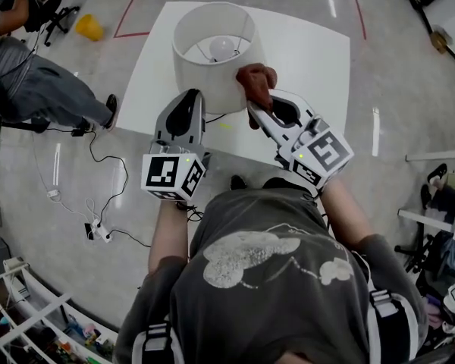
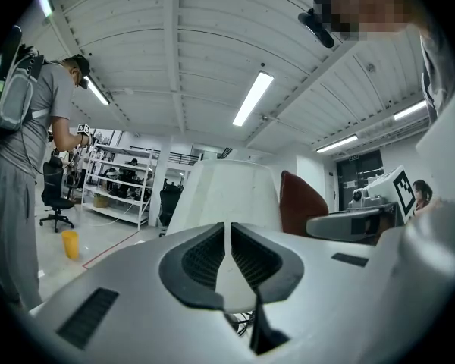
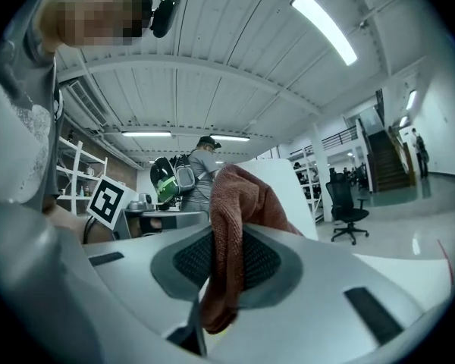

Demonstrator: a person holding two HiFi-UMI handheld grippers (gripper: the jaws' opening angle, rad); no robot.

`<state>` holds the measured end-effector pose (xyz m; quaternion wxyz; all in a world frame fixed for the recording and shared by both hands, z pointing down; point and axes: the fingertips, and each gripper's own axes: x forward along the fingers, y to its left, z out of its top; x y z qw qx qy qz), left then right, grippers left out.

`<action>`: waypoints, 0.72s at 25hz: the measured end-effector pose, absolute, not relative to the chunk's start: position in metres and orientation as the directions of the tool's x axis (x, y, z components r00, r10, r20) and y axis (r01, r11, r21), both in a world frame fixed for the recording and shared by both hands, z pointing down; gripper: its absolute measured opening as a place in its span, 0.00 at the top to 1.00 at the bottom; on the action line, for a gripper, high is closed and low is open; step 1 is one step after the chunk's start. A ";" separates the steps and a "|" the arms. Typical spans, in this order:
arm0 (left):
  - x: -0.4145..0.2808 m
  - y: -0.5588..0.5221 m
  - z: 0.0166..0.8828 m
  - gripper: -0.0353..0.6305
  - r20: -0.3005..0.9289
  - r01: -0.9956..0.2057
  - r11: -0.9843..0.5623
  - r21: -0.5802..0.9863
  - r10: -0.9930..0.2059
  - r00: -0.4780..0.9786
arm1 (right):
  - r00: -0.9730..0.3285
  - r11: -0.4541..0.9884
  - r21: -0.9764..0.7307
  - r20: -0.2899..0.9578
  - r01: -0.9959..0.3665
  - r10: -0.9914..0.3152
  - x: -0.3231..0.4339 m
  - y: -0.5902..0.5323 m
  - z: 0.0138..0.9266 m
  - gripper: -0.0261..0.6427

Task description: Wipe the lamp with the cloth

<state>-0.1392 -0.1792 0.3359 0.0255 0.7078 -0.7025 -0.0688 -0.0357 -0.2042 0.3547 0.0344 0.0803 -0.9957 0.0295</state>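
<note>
1. Lamp, white, with a tapered fabric shade (image 1: 212,59) and a bare round bulb (image 1: 224,48) showing inside it. It stands upright on the white square table (image 1: 311,59), straight ahead of both grippers.
2. Left gripper (image 1: 191,97): jaws pressed together, tips at the shade's lower near edge. Whether they nip the rim I cannot tell. Judged to be a steadying hold.
3. Rust-brown fabric cloth (image 1: 256,80): bunched against the shade's near right flank and touching it.
4. Right gripper (image 1: 255,108): jaws pinching the cloth, a loose end hanging below the pads. It points level at the shade.
5. Key relation: the shade lies directly beyond the cloth, with its long axis vertical. The right gripper does the wiping. The next stroke probably runs around or up that flank. Too hard a push could tip the lamp.
</note>
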 end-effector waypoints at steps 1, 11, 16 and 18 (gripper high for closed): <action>-0.138 -0.178 0.336 0.93 -0.060 -0.991 -0.008 0.133 -0.998 0.000 | -0.987 0.988 -0.054 0.078 -0.144 -0.140 -0.036 -0.199 0.357 0.87; -0.133 -0.175 0.333 0.93 -0.015 -0.990 0.055 0.127 -0.998 -0.057 | -0.987 0.982 -0.099 0.007 -0.161 -0.161 0.015 -0.247 0.341 0.87; -0.138 -0.160 0.330 0.93 -0.014 -0.988 0.098 0.118 -0.995 -0.101 | -0.970 0.960 -0.144 -0.015 -0.239 -0.244 0.037 -0.294 0.339 0.87; -0.147 -0.155 0.331 0.93 -0.010 -0.988 0.103 0.114 -0.994 -0.105 | -0.961 0.949 -0.159 -0.013 -0.272 -0.278 0.036 -0.309 0.339 0.87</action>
